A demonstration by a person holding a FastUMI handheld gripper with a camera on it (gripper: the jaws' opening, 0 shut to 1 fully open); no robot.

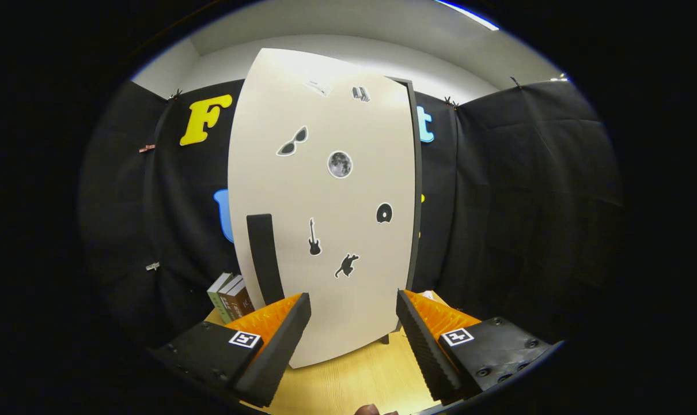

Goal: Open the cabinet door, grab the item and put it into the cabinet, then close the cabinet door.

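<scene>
**Cabinet door facing us, gripper holding nothing**

Cabinet door point(325, 207) is standing broad and pale straight ahead of us, and it is looking shut or close to it, though we cannot tell whether its far edge is seated. We are seeing a dark upright handle point(264, 259) low on its near-left side, and small stickers point(339, 164) scattered over the panel. Our gripper point(353, 314) is hanging wide open just in front of the door's lower part, its fingers gripping nothing and touching nothing.

We are judging that this fits two stages: a door waiting to be pulled open, or one already swung back with the item inside. The interior is hidden from us, so we are not calling the step.

Beneath, a light wooden table point(354, 380) is carrying the cabinet. A few books point(231, 297) are standing upright beside the door's lower left corner; whether one of them is the item, we cannot say. Black cloth is lining the booth around us.
</scene>
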